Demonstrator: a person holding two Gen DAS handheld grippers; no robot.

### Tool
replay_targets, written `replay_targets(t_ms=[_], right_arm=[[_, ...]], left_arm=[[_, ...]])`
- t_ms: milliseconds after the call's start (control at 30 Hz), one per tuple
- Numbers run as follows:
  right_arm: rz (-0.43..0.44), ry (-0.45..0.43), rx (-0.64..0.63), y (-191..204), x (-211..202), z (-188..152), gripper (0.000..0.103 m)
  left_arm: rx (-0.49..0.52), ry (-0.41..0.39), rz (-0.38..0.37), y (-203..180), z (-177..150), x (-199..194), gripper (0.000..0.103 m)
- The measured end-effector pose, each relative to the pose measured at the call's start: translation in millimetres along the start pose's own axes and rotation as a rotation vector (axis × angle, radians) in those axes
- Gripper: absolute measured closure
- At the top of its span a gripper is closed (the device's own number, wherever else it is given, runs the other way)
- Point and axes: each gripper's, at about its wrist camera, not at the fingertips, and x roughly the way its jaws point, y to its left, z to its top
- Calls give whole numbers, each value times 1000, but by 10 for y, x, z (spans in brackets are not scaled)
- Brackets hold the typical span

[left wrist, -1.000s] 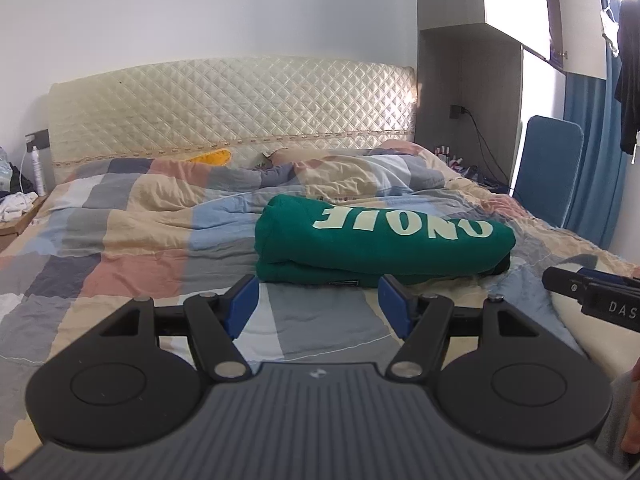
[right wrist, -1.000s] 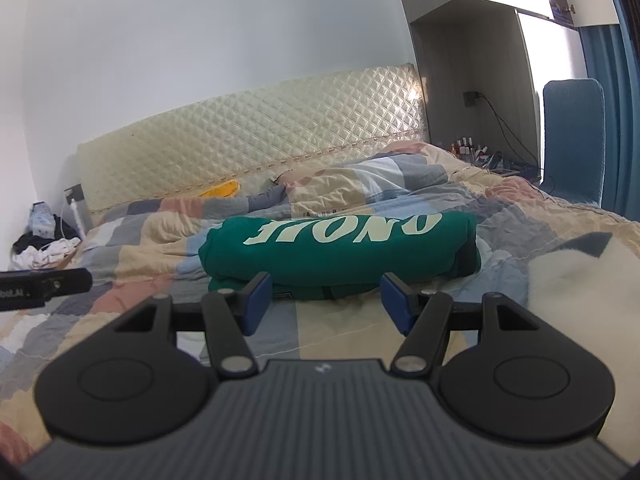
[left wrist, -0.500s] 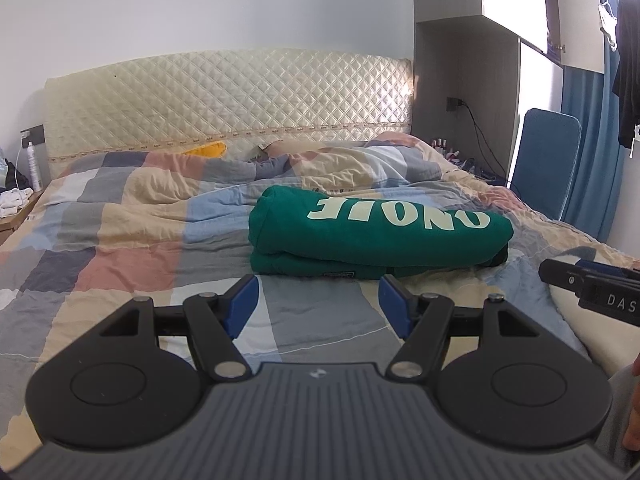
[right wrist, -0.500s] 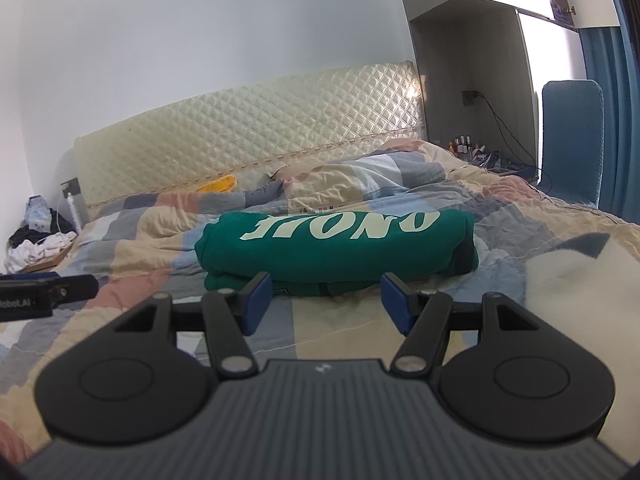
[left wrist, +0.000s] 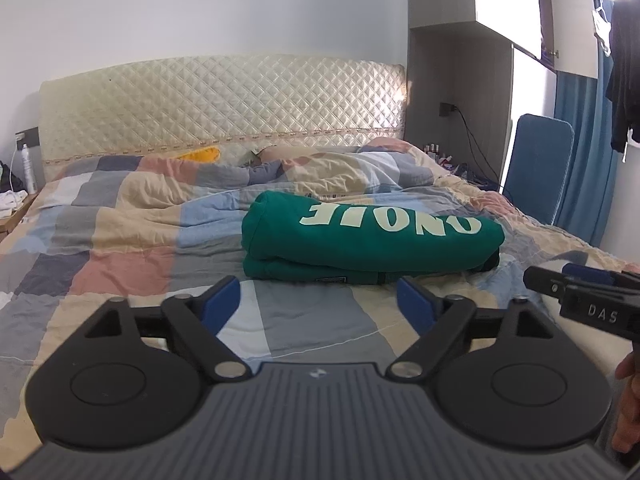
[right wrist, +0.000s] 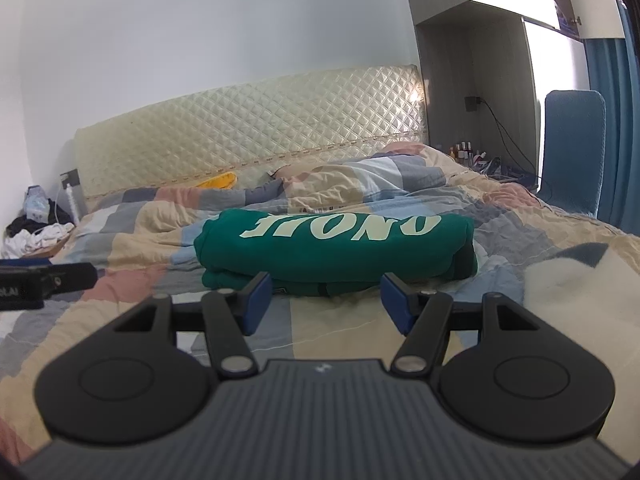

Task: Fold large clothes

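Note:
A green sweatshirt (left wrist: pixel 368 240) with pale letters lies folded into a thick bundle on the patchwork quilt (left wrist: pixel 120 248) of the bed; it also shows in the right wrist view (right wrist: pixel 336 244). My left gripper (left wrist: pixel 318 300) is open and empty, held just in front of the bundle and apart from it. My right gripper (right wrist: pixel 326 298) is open and empty, also just in front of the bundle. The right gripper's tip (left wrist: pixel 580 292) shows at the right of the left wrist view. The left gripper's tip (right wrist: pixel 44 280) shows at the left of the right wrist view.
A quilted cream headboard (left wrist: pixel 224 104) stands behind the bed. A blue chair (left wrist: pixel 536 168) and blue curtain (left wrist: pixel 588 152) are at the right. A nightstand with clothes (right wrist: pixel 32 232) is at the left. A grey shelf unit (left wrist: pixel 460 92) stands in the back right corner.
Both grippers have drawn back and risen slightly from the folded sweatshirt, staying open. The sweatshirt has not moved.

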Motion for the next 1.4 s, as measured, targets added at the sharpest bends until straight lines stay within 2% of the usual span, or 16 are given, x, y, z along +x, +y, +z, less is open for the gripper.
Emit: replay_targets(t_ms=[67, 333, 467, 533, 600, 1400], right_arm=[[-6, 2, -3, 4, -6, -10, 39], [-12, -11, 0, -18, -36, -2, 36], [-12, -29, 8, -27, -59, 2, 18], [-20, -29, 12, -33, -58, 5, 17], [-26, -23, 20, -40, -38, 2, 0], [-16, -28, 19, -39, -30, -14, 0]], left_arm=[[2, -9, 16, -7, -5, -31, 6], [-13, -12, 15, 9, 6, -103, 2], [-21, -14, 26, 24, 6, -130, 1], [-22, -10, 33, 38, -4, -126, 1], [-21, -4, 33, 43, -19, -119, 1], [-26, 4, 44, 24, 8, -114, 0]])
